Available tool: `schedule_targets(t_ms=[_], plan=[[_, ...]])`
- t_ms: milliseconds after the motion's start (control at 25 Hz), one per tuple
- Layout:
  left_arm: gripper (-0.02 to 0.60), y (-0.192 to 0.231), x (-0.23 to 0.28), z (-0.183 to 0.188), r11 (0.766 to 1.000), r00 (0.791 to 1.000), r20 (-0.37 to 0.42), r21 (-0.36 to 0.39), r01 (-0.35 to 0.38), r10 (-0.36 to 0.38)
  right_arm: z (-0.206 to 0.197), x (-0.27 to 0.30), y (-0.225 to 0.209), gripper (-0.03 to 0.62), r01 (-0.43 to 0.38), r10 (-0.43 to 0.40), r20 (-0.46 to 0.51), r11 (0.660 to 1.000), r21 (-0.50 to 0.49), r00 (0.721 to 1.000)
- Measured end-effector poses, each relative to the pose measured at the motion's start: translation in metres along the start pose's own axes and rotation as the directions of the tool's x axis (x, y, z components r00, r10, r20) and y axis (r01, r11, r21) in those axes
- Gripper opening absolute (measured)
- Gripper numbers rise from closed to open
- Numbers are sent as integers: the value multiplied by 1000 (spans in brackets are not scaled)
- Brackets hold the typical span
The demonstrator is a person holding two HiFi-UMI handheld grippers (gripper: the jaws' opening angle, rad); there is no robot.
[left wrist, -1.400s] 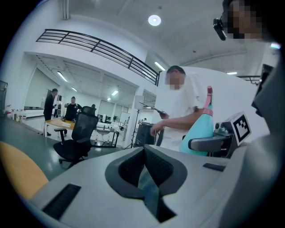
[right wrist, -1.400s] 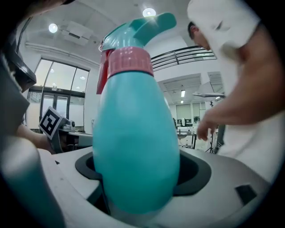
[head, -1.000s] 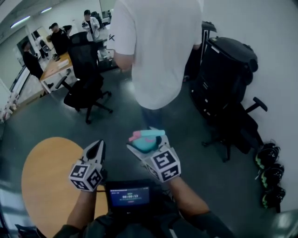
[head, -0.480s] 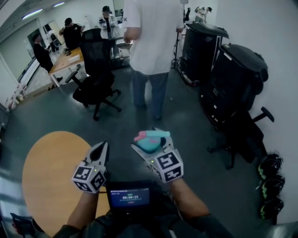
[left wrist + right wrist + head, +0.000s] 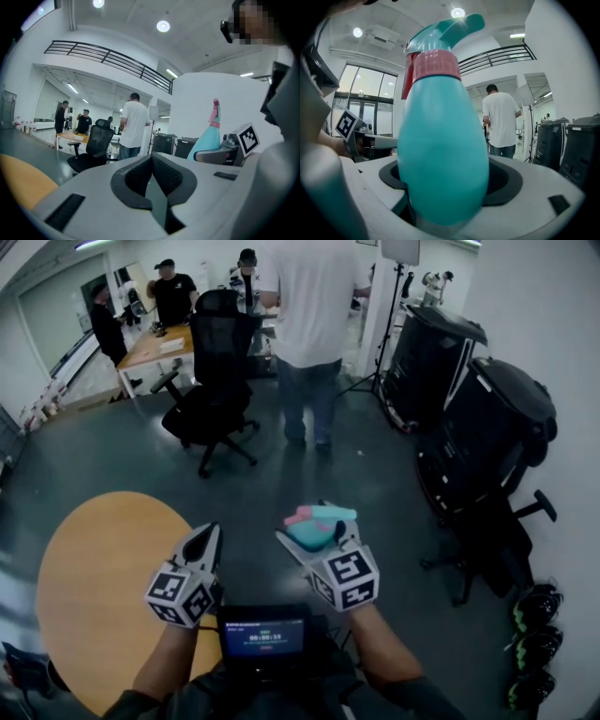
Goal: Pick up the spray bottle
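Between the jaws of the right gripper [image 5: 317,536]: one spray bottle [image 5: 440,154] with a teal body, pink collar and teal trigger head. It stands upright, both jaws pressed against its lower body.
- Position: lifted clear of the round wooden desk [image 5: 94,587] and carried over the grey floor [image 5: 375,484], just right of the desk edge.

Left gripper [image 5: 208,538]: jaws closed together with nothing between them. It is held beside the right one, about over the desk's right edge as the head view shows it.

Change over the last second:
- The hold on the bottle is unchanged, and the bottle sits at the same tilt in the jaws.
- Both grippers have drifted slightly rightward in the head view, keeping their spacing.
- The person in a white shirt [image 5: 314,306], earlier close and filling the upper frame, now stands further off near the black office chair [image 5: 217,390]. More of the room shows.

Assessment: the pick-up appears complete. The bottle looks secure in the air, with no slip evident.

Remaining concern, by judgement: the smooth rounded body is held low, so a sudden swing could let it tip.
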State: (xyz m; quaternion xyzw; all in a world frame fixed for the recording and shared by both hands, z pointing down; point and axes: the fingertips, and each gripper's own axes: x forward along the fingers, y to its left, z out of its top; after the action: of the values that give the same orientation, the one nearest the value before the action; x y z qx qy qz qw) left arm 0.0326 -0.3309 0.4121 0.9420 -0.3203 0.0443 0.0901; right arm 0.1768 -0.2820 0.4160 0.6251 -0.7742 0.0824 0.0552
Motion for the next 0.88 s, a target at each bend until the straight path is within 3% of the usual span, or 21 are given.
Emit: schedule_targets(t_ms=[240, 880], plan=[[0, 9, -10, 12, 1000, 999, 30, 0, -16, 16, 11, 5, -3, 437, 17, -17, 12, 1000, 14, 1000], [0, 10, -11, 17, 1000, 998, 59, -8, 28, -28, 17, 2, -2, 436, 73, -73, 3, 997, -15, 997]])
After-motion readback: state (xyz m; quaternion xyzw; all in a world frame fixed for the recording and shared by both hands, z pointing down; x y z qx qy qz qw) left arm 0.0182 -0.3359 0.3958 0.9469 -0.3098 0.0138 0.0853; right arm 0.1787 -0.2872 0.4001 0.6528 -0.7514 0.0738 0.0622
